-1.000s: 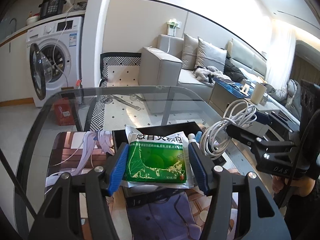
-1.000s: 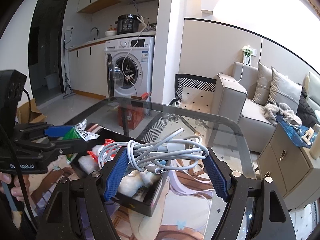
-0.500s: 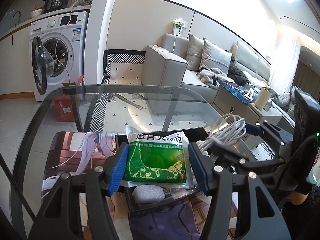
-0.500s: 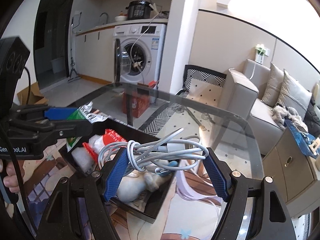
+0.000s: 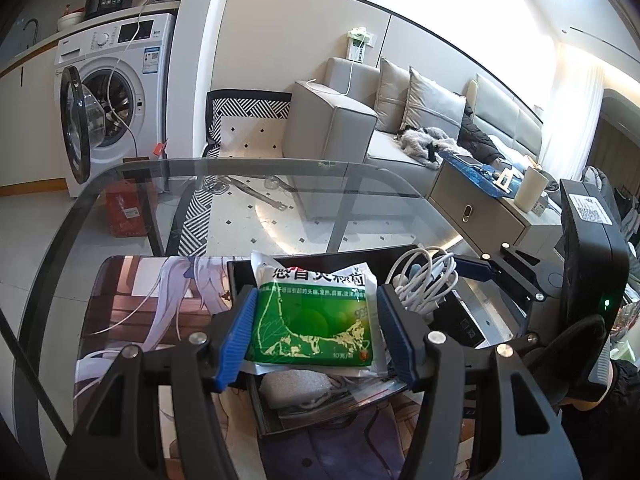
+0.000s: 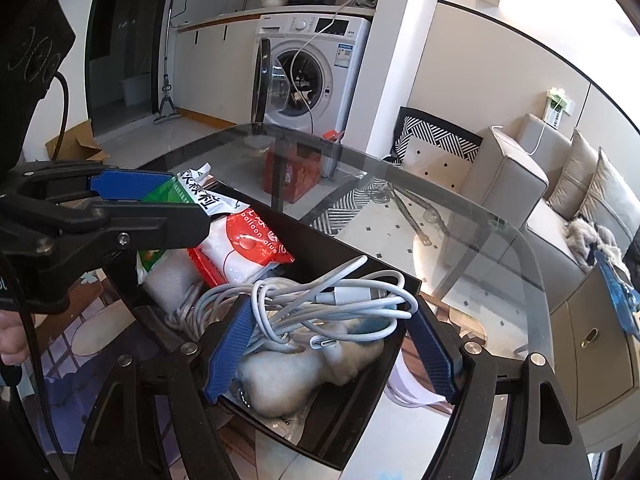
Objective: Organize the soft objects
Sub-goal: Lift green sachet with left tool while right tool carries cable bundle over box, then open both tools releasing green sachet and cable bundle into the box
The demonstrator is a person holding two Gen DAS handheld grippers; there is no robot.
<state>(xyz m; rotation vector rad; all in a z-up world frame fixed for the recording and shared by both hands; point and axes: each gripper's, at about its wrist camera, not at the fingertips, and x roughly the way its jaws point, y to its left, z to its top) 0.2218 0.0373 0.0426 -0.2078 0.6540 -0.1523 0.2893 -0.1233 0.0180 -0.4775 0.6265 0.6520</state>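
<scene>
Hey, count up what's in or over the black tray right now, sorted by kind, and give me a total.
Packets: 2, the green packet in the left gripper and the red and white packet
Cable bundles: 1, the white cable in the right gripper
Plush toys: 1, the pale plush toy
White foam pads: 1, the foam pad
Total: 5, black tray not counted.

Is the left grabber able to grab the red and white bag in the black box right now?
Probably not yet. The left gripper is shut on the green packet, so its fingers are full. The red and white bag lies uncovered in the black tray, beside it.
</scene>
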